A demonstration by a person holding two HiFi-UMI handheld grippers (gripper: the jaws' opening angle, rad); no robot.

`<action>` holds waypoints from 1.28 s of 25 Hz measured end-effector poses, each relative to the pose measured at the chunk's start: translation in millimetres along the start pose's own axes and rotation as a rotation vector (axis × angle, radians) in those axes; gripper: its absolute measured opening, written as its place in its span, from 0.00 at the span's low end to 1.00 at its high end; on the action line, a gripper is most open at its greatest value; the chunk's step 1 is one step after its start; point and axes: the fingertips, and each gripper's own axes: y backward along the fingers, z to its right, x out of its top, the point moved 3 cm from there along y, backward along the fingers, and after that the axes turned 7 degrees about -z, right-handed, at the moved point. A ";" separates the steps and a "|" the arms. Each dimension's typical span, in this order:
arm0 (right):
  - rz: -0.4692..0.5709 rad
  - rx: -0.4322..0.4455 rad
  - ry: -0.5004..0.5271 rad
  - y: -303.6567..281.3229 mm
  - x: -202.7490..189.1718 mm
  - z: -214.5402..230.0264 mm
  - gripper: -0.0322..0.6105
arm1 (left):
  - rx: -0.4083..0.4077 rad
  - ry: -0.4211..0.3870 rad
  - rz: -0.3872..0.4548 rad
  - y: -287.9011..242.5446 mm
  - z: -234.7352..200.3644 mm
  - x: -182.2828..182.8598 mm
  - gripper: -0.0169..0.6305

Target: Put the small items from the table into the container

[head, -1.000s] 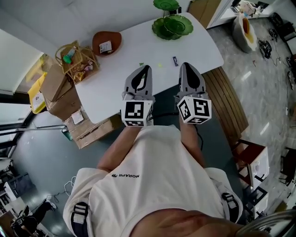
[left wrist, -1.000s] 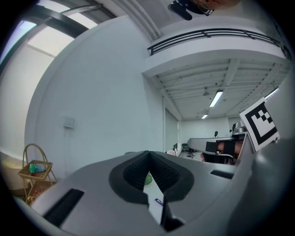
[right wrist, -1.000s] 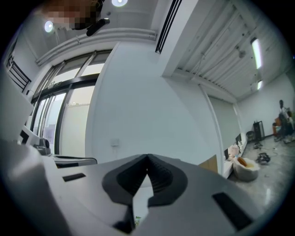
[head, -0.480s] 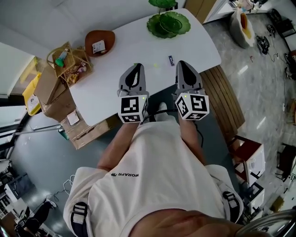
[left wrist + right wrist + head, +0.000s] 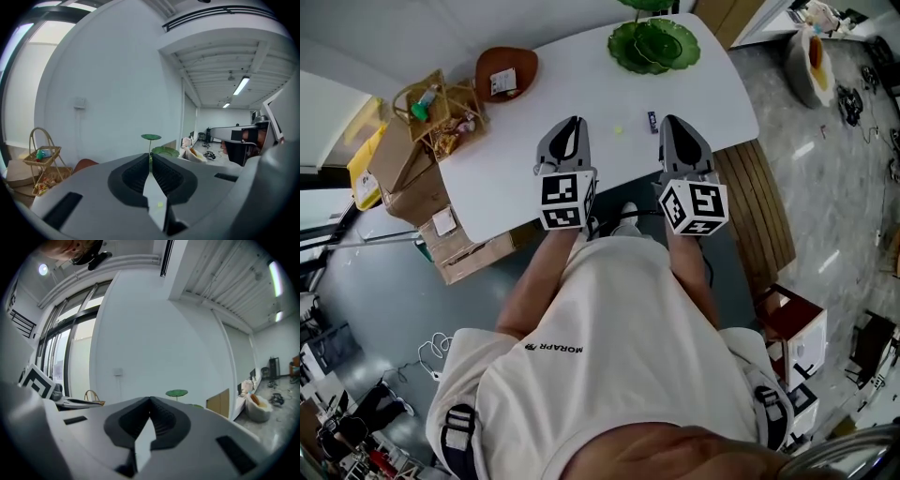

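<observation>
Two small items lie on the white table: a yellow-green bit and a dark blue piece. Both sit between my two grippers. My left gripper hovers over the table's near half, jaws shut and empty. My right gripper is beside it, just right of the blue piece, also shut and empty. In the left gripper view the jaws meet at the tips, and the yellow-green bit shows below them. The right gripper's jaws also meet. A brown bowl holding a white item stands at the far left.
A wicker basket with several things stands at the table's left end, above cardboard boxes on the floor. Green glass plates sit at the far edge. A wooden bench runs along the table's right side.
Both grippers have sunk lower over the table's near part, still shut and side by side. The items on the table have not moved.
</observation>
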 end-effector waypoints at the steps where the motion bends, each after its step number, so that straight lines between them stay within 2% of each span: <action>1: -0.003 0.005 -0.003 -1.5 -1.2 2.1 0.07 | 0.007 -0.001 -0.016 -3.4 -0.5 -3.0 0.03; 5: -0.020 0.031 -0.001 -6.5 -4.9 9.9 0.07 | 0.011 -0.004 -0.080 -20.5 -0.8 -18.4 0.04; 8: -0.027 0.039 -0.008 -8.9 -7.3 17.0 0.07 | 0.016 0.003 -0.164 -35.4 -6.9 -38.8 0.13; 12: -0.034 0.042 -0.024 -5.0 -10.1 29.7 0.07 | 0.037 -0.022 -0.270 -51.5 -13.0 -70.3 0.16; 15: -0.037 0.039 -0.037 -1.8 -12.8 37.4 0.07 | 0.041 0.007 -0.340 -59.5 -16.5 -90.3 0.24; 24: -0.067 0.022 -0.046 6.6 -21.5 53.4 0.07 | 0.064 0.046 -0.511 -90.1 -21.7 -152.8 0.27; 27: -0.075 0.021 -0.048 9.2 -23.2 56.5 0.07 | 0.058 0.031 -0.570 -100.7 -21.8 -173.7 0.30; 32: -0.090 0.028 -0.036 8.7 -25.1 52.1 0.07 | 0.046 0.026 -0.635 -110.9 -25.6 -190.1 0.34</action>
